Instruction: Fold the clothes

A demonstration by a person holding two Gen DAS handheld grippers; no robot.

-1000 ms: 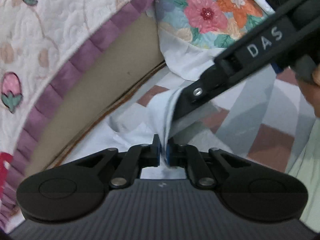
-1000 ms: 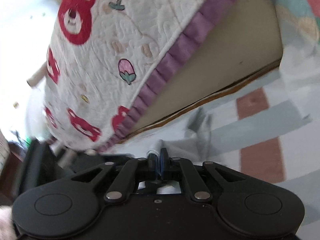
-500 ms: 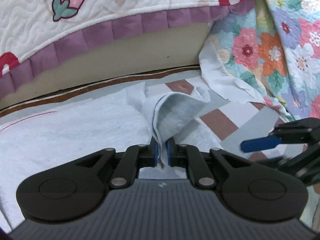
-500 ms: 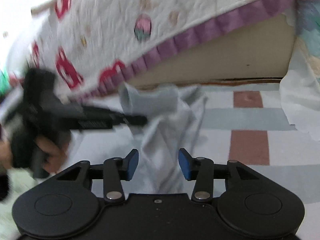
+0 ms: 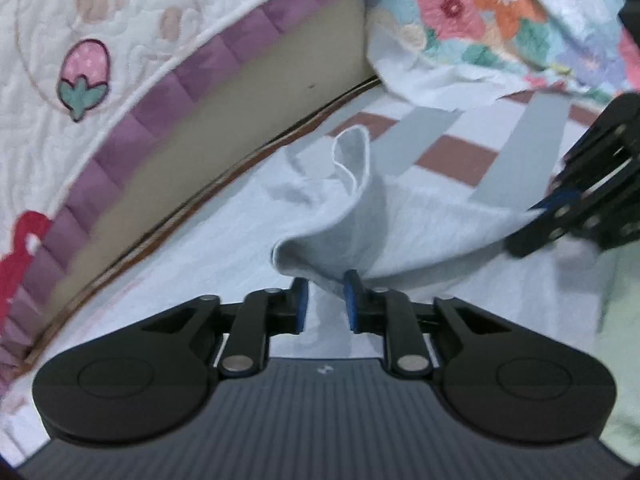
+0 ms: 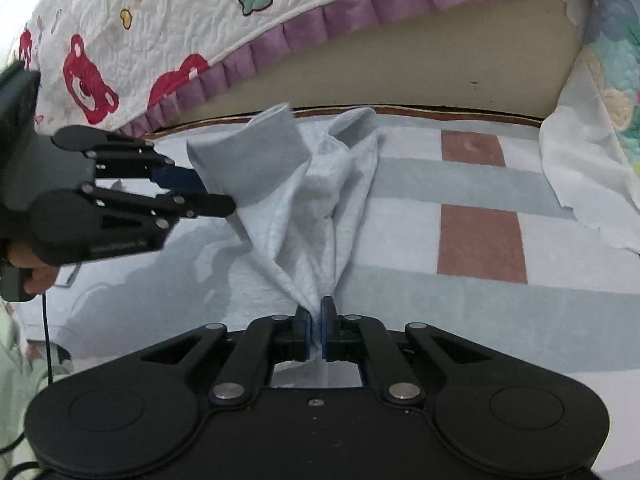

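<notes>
Right gripper (image 6: 316, 334) jaws, open half a second ago, now pinch the pale grey garment (image 6: 316, 208) at 6 o'clock, left gripper (image 5: 326, 306) jaws now parted, cloth between, garment bunched on checked bedsheet (image 6: 480, 236); likely handover, fold barely begun.

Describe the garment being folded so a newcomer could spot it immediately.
Below the purple-frilled white quilt lies a checked grey-and-brown bedsheet. On it, the pale grey-blue soft cotton garment is bunched up: plain and unpatterned, unlike everything around it.
</notes>
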